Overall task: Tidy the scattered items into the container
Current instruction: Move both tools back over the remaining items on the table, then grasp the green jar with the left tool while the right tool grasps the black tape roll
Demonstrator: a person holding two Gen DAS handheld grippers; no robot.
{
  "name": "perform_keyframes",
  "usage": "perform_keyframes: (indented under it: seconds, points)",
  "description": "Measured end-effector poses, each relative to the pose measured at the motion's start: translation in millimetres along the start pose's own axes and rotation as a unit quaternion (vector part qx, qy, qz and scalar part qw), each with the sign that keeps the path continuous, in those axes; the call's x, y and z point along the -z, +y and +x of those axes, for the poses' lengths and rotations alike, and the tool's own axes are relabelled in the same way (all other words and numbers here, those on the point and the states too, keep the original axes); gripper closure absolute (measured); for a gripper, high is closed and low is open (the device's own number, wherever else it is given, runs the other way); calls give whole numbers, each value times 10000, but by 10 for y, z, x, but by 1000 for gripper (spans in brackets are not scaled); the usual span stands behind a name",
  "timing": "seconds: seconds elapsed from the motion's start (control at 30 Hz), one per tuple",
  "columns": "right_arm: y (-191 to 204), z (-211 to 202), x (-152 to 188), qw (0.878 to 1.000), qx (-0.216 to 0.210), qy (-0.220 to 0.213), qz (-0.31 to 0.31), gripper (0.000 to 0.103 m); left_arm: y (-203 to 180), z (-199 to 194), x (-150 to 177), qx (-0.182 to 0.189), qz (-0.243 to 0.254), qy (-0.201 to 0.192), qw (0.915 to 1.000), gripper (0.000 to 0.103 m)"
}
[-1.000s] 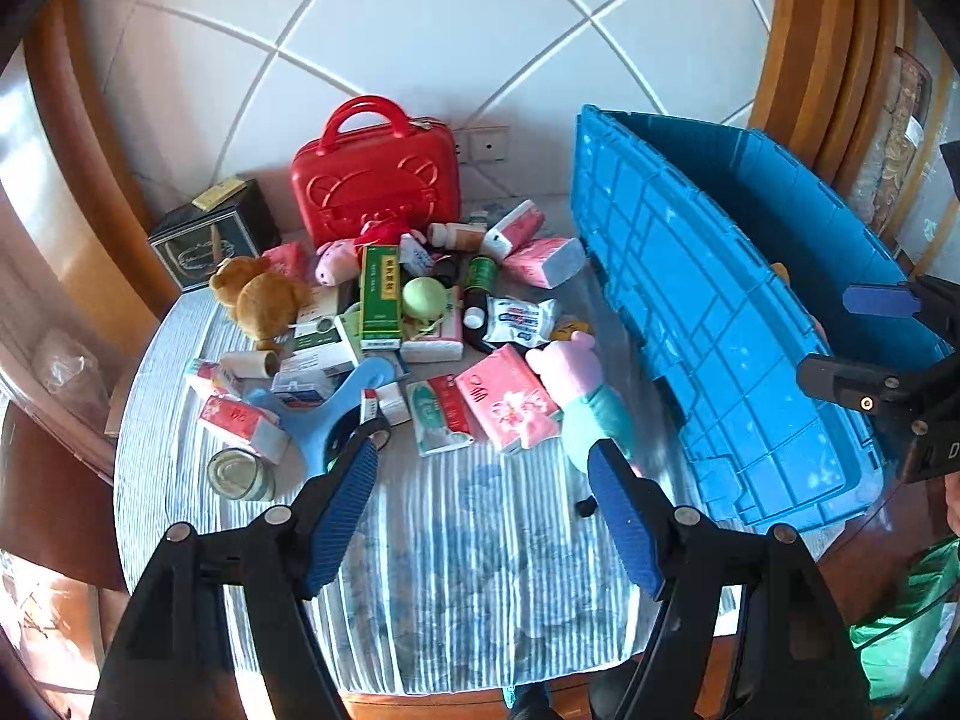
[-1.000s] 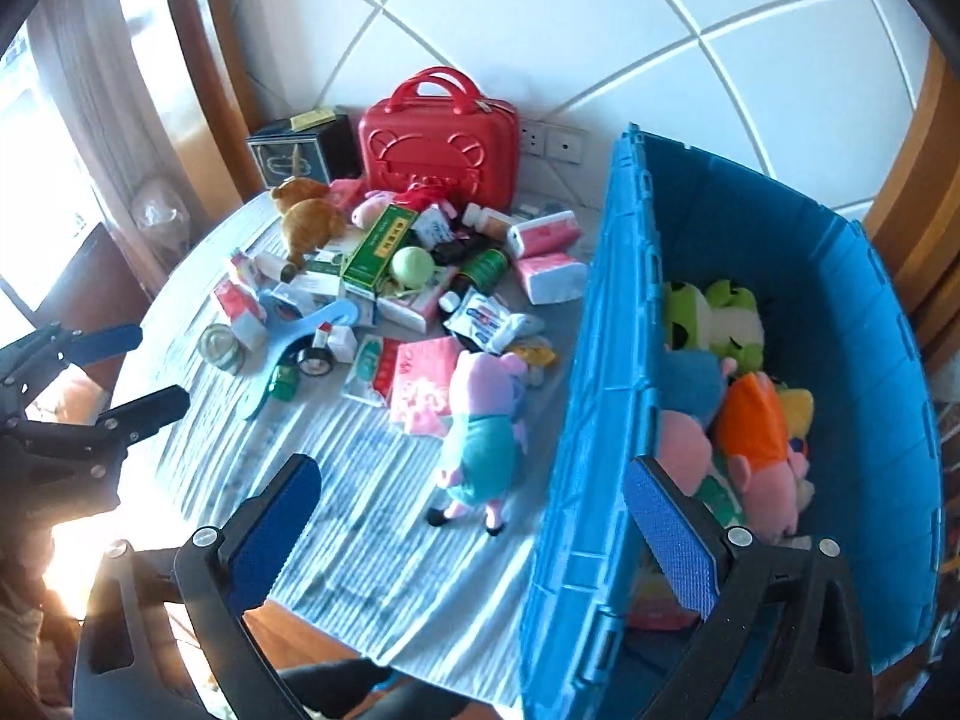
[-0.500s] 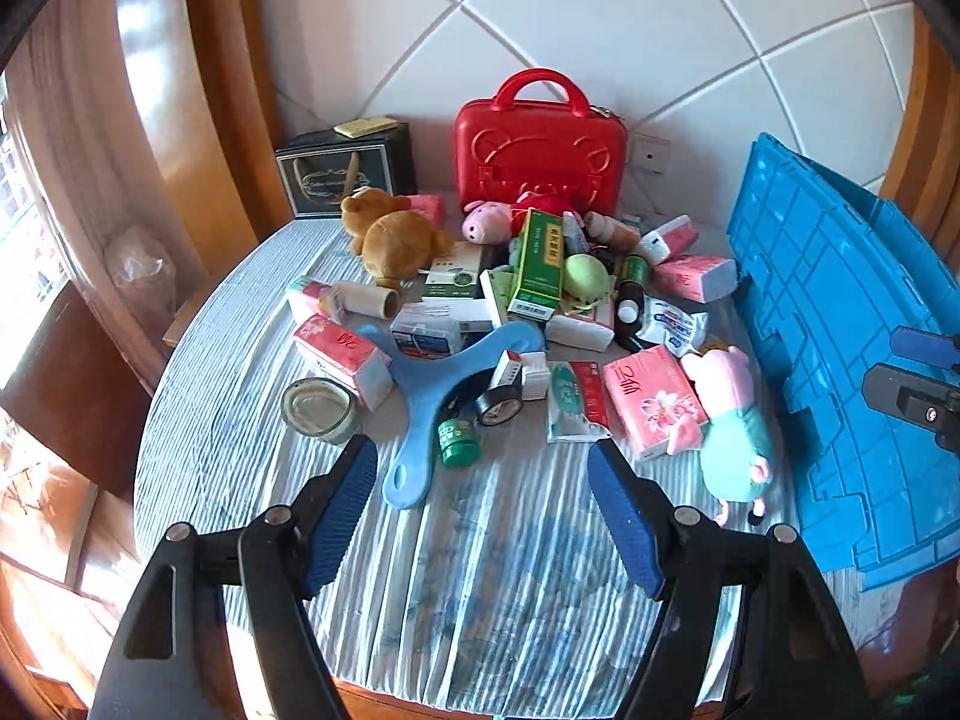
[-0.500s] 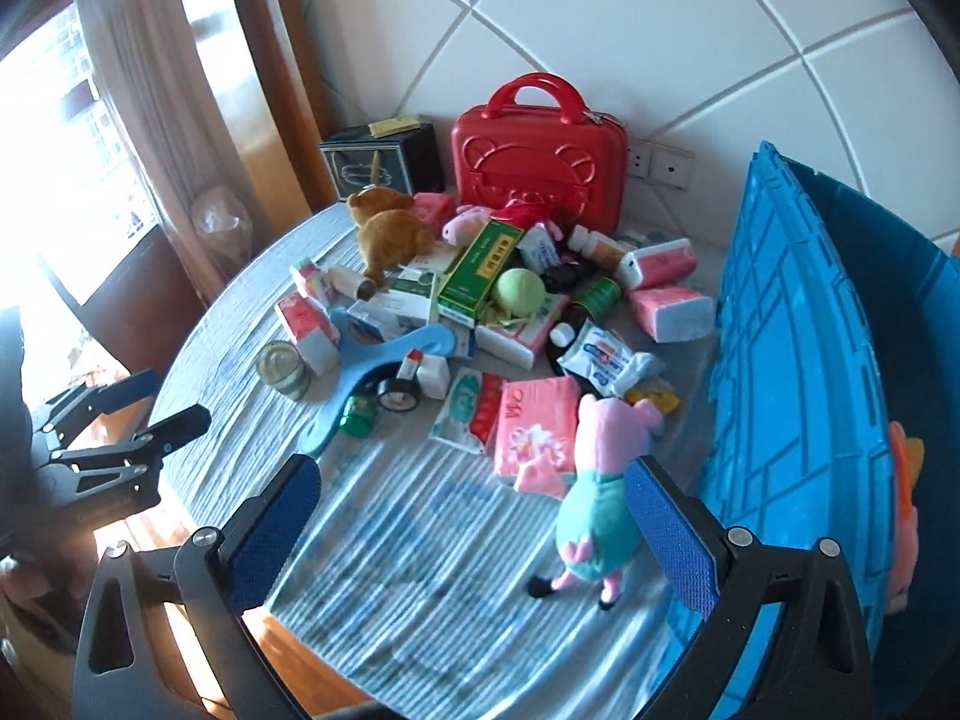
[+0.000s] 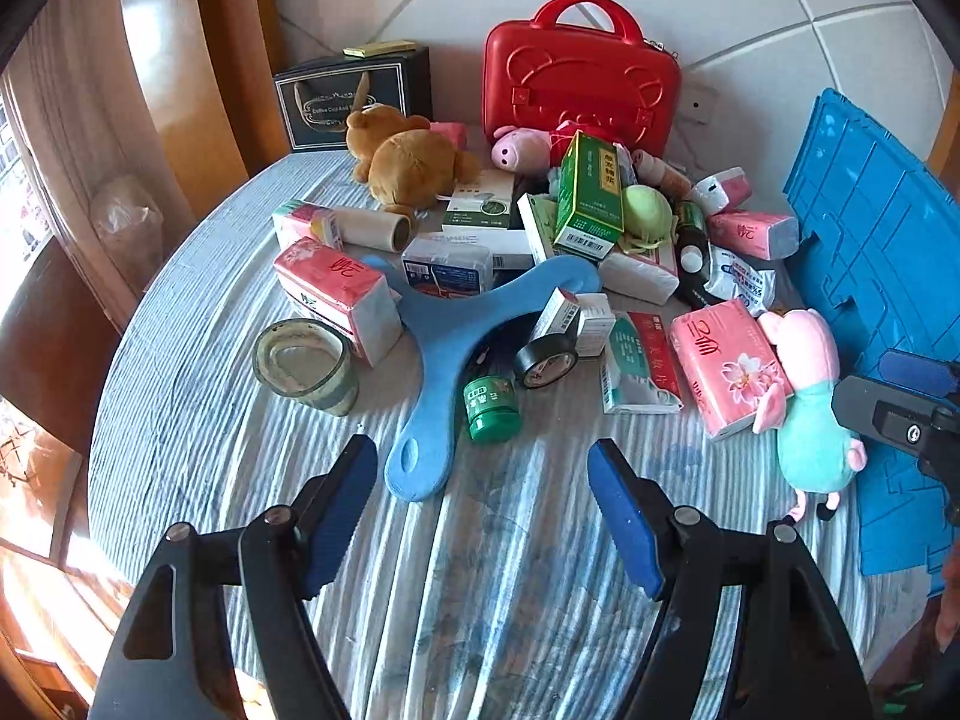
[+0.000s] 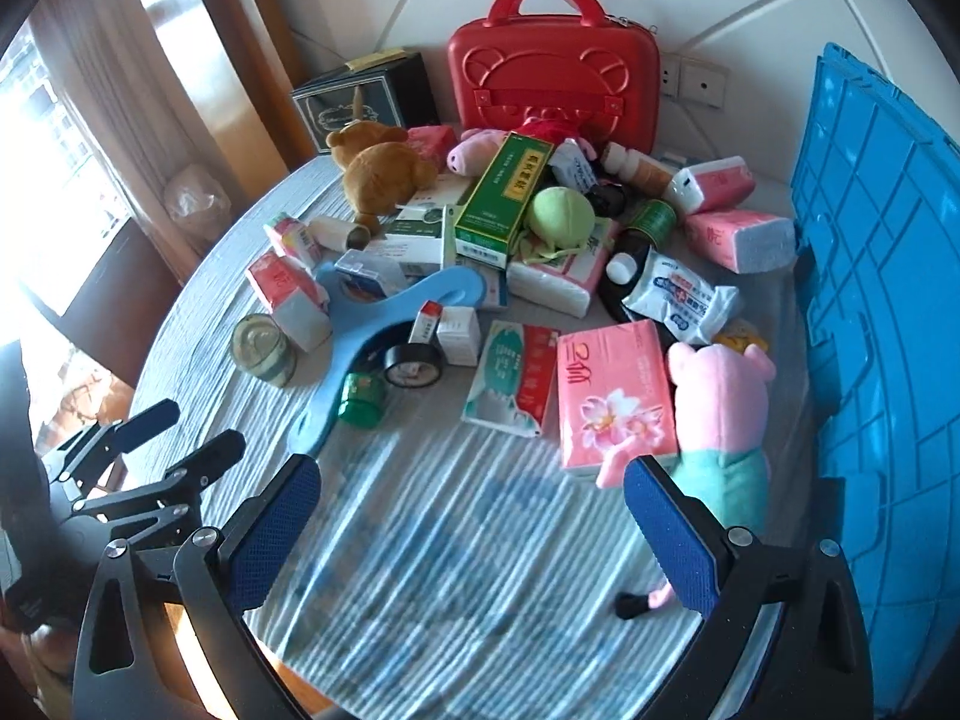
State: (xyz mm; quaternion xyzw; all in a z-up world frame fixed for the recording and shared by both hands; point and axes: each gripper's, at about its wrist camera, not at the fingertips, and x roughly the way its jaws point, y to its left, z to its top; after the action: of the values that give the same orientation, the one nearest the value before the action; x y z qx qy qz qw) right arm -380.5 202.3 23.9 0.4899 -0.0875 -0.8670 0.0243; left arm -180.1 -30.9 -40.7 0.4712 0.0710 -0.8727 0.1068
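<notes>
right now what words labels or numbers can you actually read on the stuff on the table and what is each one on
"Coffee Cup and S...", rest hidden: black gift box at the back.
Yellow Chinese characters down a panel, too small to quote: green carton.
Large red brush characters, not legible to me: pink tissue pack.
Blue Chinese print, blurred: white wipes packet.
Small white print, blurred: green bottle cap.
Barcode, digits unreadable: green carton's end.

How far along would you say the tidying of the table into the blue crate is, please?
Done: nothing confirmable; the blue crate's inside is hidden. In hand: nothing; the left tool and right tool are open and empty. Left: the whole pile, including the pig plush, pink tissue pack and green jar.
</notes>
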Motion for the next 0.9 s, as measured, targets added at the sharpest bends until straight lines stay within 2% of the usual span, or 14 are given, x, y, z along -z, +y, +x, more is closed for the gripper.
perform_keyframes:
  seconds: [0.2, 0.37, 0.57, 0.67, 0.8, 0.9]
  points:
    - [71, 457, 5, 9973, 118, 108, 721, 0, 251, 483, -112, 380, 130, 289, 9988, 31]
    - [57, 837, 53, 9929, 147, 366, 1118, 0, 255, 856, -115, 557, 230, 540, 9967, 31]
    - [70, 1165, -21, 9937, 188, 488, 992, 1, 133, 1198, -134, 632, 203, 677, 9955, 32]
    - [66, 1296, -83, 9942, 152, 488, 950, 10, 52, 1336, -140, 564, 311, 692, 9955, 37]
    - [112, 1528, -143, 9947, -4, 616, 820, 11, 19, 1490, -131, 630, 285, 783, 9945, 42]
    - [175, 1683, -170, 9950, -151, 660, 731, 16, 19, 1568, -128, 663, 257, 789, 9943, 46]
